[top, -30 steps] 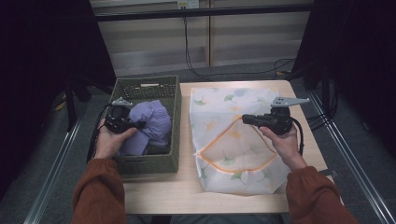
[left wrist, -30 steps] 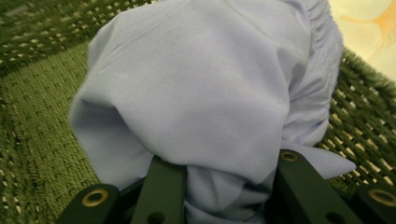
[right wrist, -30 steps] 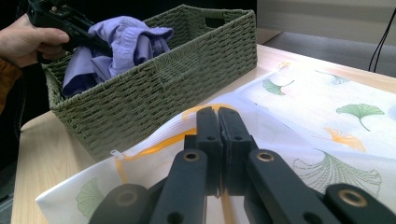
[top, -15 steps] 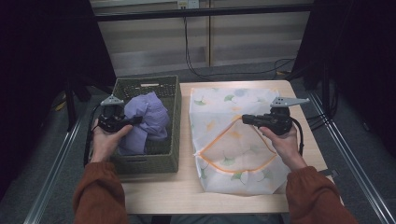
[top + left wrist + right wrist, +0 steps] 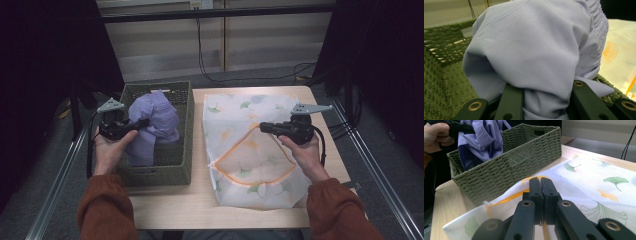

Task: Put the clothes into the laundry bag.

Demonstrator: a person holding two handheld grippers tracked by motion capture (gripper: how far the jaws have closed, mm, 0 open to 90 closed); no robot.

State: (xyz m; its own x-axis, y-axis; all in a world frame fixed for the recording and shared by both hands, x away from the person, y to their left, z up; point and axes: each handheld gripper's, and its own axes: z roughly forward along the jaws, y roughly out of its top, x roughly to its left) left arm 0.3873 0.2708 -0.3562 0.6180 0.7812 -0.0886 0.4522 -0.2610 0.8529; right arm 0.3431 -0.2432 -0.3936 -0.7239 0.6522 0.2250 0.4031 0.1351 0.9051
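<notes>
I have the counter (image 5: 170, 210), a pale wooden top, carrying two big things side by side: a green woven basket (image 5: 182, 167) on its left part and a white laundry bag (image 5: 260, 107) printed with ginkgo leaves, lying flat just beside it. The bag's mouth, edged with an orange zipper (image 5: 250, 181), gapes toward me, and I judge that is the point of my right-hand grip: the right gripper (image 5: 541, 185) is clenched tight on the bag's upper edge at the zipper, lifting that layer off the lower one so the opening stays wide enough to take cloth.

In the basket sits the lilac garment (image 5: 155, 120), bunched and partly raised above the rim. My left gripper (image 5: 142, 123) is grasping a thick fold of it; in the left gripper view the cloth (image 5: 536, 50) bulges out between the two black jaws and hangs down into the basket. The hold is on a gathered wad, not an edge, which I reckon keeps the loose fabric from slipping as it comes up and across to the bag.

Beyond the counter I see a grey floor, a pale panelled wall with a black cable (image 5: 202, 55) hanging down it, dark curtains on both sides, and metal rails (image 5: 55, 190) flanking the counter.
</notes>
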